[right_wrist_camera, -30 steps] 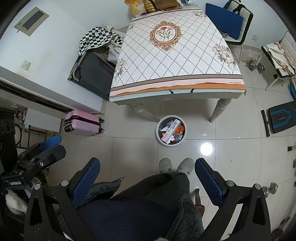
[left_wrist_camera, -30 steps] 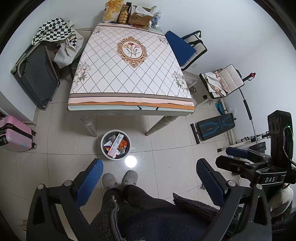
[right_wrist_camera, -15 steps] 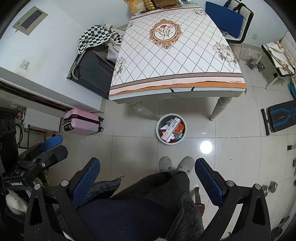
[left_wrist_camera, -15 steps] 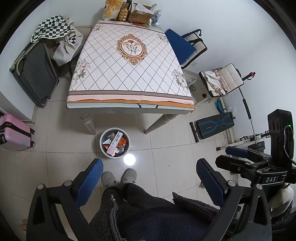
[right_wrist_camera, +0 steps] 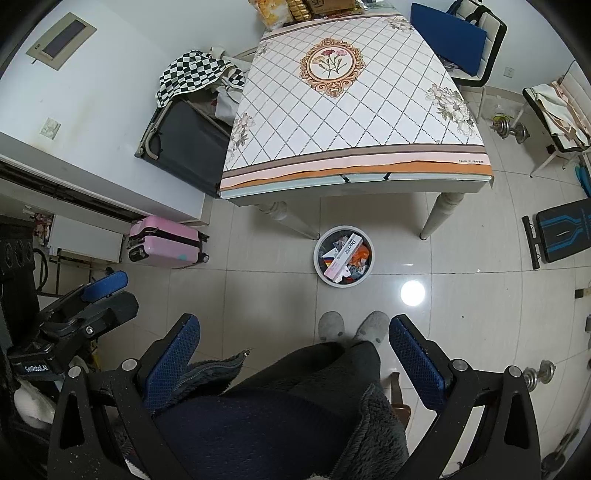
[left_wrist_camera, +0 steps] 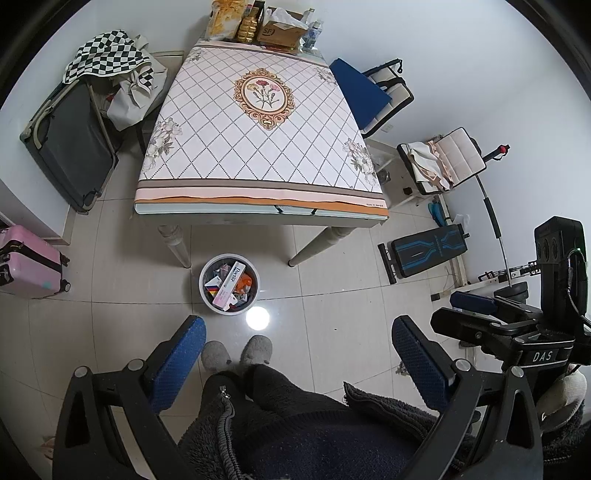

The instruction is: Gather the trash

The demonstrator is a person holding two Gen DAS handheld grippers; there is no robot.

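Two grippers hang high over a pale tiled floor (left_wrist_camera: 351,280), both looking down on the same room. A table (left_wrist_camera: 258,199) with a diamond-patterned cloth and a floral medallion stands in the middle; its far end against the white wall carries a cardboard box (left_wrist_camera: 282,31), snack bags (left_wrist_camera: 223,20) and a gold bottle (left_wrist_camera: 248,26). To the left, a dark folded cot (left_wrist_camera: 70,147) leans on the wall under a checkered cloth (left_wrist_camera: 105,55), and a pink suitcase (left_wrist_camera: 27,262) stands on the floor nearer the camera. To the right are a chair with a blue cushion (left_wrist_camera: 358,92), a second chair draped with fabric (left_wrist_camera: 443,162), and a black-and-blue exercise bench (left_wrist_camera: 424,251).

A round white bin (left_wrist_camera: 229,283) sits on the floor just beyond the table's near edge, between the two near table legs and closer to the left one. It is filled with trash: a long white-and-pink carton (left_wrist_camera: 229,285) printed "Doctor" lies across the top, with orange and multicoloured wrappers (left_wrist_camera: 243,284) beneath it.

The left gripper (left_wrist_camera: 297,365) has its blue-padded fingers (left_wrist_camera: 181,362) spread wide, nothing between them. The right gripper (right_wrist_camera: 293,363) is likewise spread wide and holds nothing. The bin lies well below and ahead of both, far of the person's grey slippers (left_wrist_camera: 236,352); from the left wrist it sits toward the left finger, from the right wrist it appears (right_wrist_camera: 343,256) near the centre, slightly right. The person's dark trousers and fleece jacket (left_wrist_camera: 295,424) fill the near space between the fingers.
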